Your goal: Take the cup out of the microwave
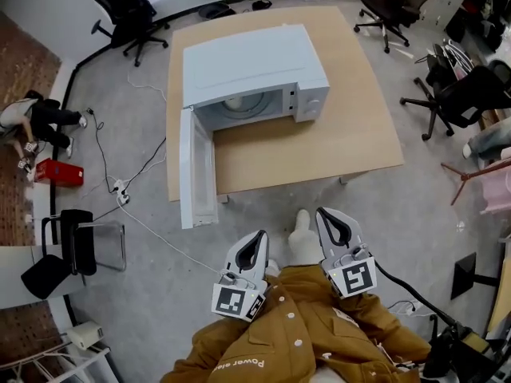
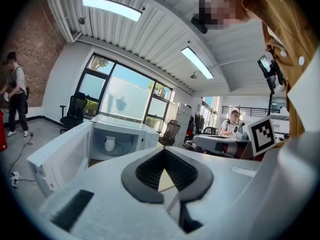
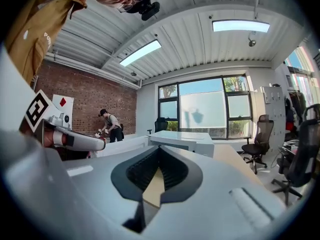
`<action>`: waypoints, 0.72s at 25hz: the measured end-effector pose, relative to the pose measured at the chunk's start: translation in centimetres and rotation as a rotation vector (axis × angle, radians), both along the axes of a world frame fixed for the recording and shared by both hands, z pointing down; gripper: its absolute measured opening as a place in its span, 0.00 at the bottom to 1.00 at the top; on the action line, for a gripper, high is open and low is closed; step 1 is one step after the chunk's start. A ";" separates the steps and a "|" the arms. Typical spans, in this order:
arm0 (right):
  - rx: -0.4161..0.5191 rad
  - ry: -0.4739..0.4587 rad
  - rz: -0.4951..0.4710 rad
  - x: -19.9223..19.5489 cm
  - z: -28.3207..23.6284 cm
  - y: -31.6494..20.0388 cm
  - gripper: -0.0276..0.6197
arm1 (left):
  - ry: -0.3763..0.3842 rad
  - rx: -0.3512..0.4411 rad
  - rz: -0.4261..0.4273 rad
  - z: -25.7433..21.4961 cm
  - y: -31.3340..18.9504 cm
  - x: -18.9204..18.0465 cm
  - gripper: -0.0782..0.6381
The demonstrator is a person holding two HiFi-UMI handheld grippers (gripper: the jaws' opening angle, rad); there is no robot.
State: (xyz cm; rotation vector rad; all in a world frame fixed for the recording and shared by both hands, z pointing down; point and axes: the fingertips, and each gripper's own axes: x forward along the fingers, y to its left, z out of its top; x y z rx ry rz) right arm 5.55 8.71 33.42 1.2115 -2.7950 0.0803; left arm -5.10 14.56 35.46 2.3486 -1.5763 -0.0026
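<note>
The white microwave (image 1: 254,70) stands on a wooden table (image 1: 351,134), its door (image 1: 196,170) swung wide open toward me at the left. Inside on the turntable stands a small white cup (image 1: 234,102), upright; the left gripper view shows the cup (image 2: 110,143) too. My left gripper (image 1: 257,239) and right gripper (image 1: 326,215) are held close to my body, well short of the table's near edge. Both are shut and hold nothing, and both point toward the microwave. The right gripper view shows the microwave (image 3: 182,141) from its closed side.
Black office chairs (image 1: 128,14) (image 1: 395,6) (image 1: 459,94) ring the table. Cables (image 1: 120,190) trail over the floor at the left, near a red box (image 1: 57,171) and a crouching person (image 1: 36,122). A black folding chair (image 1: 76,242) stands at my left.
</note>
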 end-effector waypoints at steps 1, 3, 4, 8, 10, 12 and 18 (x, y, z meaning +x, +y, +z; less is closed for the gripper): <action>0.021 -0.020 -0.013 -0.1 -0.5 -1.7 0.05 | -0.006 0.004 -0.009 0.0 -1.6 0.1 0.10; 0.046 -0.045 -0.039 -0.2 -1.3 -4.7 0.05 | -0.027 0.024 -0.043 -0.2 -4.5 0.1 0.10; 0.046 -0.052 -0.051 -0.2 -1.5 -5.9 0.05 | -0.035 0.036 -0.063 -0.4 -5.8 -0.1 0.10; 0.025 -0.063 -0.084 -0.4 -1.8 -10.3 0.05 | -0.074 0.067 -0.122 -0.4 -11.1 -1.3 0.10; 0.002 -0.068 -0.090 -0.6 -1.5 -11.7 0.05 | -0.105 0.082 -0.147 0.0 -13.4 -2.1 0.10; -0.015 -0.060 -0.097 -1.1 -0.9 -12.7 0.05 | -0.117 0.090 -0.165 0.7 -15.7 -2.9 0.10; -0.007 -0.030 -0.062 -3.8 2.0 -17.0 0.05 | -0.126 0.097 -0.171 2.9 -21.4 -5.1 0.10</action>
